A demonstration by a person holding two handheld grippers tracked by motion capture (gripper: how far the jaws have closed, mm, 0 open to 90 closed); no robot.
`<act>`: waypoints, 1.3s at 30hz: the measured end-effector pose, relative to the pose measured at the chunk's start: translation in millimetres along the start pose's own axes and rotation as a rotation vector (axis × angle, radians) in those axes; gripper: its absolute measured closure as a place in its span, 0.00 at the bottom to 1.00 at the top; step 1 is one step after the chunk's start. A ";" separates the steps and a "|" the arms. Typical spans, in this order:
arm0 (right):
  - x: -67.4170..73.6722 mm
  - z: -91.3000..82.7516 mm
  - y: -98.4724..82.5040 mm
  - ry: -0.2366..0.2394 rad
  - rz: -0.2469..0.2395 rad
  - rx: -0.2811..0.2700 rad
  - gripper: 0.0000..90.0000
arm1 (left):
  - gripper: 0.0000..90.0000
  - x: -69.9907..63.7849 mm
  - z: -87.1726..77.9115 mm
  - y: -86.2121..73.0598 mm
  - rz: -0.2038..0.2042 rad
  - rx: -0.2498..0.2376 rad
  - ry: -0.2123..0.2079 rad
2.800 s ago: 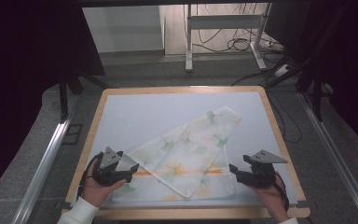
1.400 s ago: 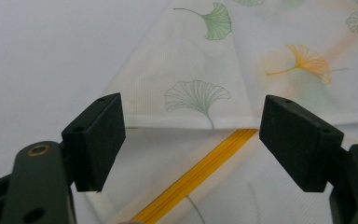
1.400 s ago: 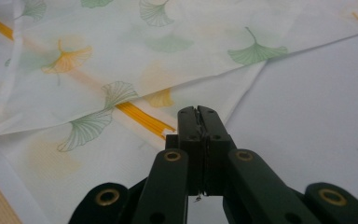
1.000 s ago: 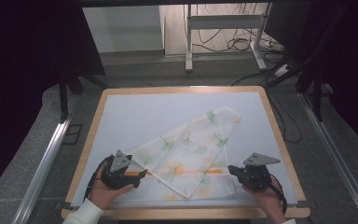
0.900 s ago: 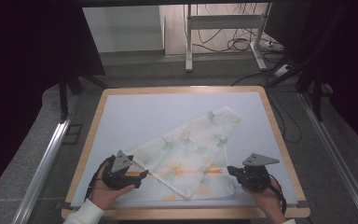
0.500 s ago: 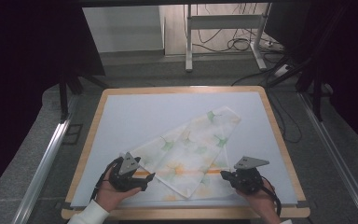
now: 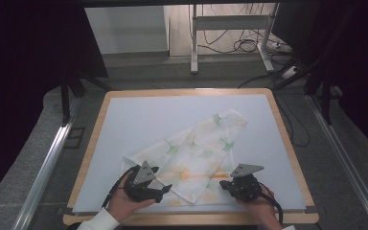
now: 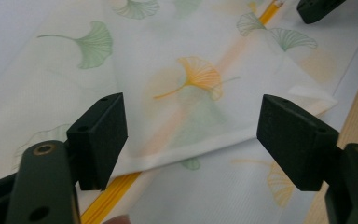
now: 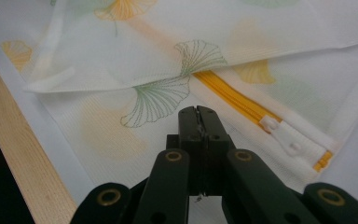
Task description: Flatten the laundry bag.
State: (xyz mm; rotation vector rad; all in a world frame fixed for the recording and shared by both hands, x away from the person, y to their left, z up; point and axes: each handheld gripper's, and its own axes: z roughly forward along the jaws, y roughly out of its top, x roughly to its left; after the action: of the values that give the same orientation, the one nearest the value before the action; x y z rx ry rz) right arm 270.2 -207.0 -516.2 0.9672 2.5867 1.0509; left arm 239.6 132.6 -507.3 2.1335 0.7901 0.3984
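A white mesh laundry bag with ginkgo leaf prints and an orange zipper lies folded near the tabletop's front edge; your left gripper hovers at its left corner, jaws wide apart, empty; your right gripper rests jaws pressed together at its right edge, whether pinching fabric is unclear.

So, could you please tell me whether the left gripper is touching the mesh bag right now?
Cannot tell. In the left gripper view, the left gripper has its jaws wide open either side of the mesh bag, with no contact or gap plainly visible.
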 end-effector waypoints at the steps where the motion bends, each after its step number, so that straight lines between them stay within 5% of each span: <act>1: 0.3 0.8 0.0 0.002 0.001 0.009 0.99 | 0.26 -1.9 2.3 0.7 0.008 0.002 -0.002; 39: -1.6 6.5 0.1 0.006 -0.009 0.035 0.98 | 0.29 -53.7 37.0 12.0 0.134 0.069 -0.143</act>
State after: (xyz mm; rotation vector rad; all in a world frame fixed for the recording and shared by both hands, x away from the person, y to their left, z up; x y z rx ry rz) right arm 274.0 -204.4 -521.0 0.9611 2.6201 1.0115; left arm 223.2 70.1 -521.8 2.2587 0.5897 0.2871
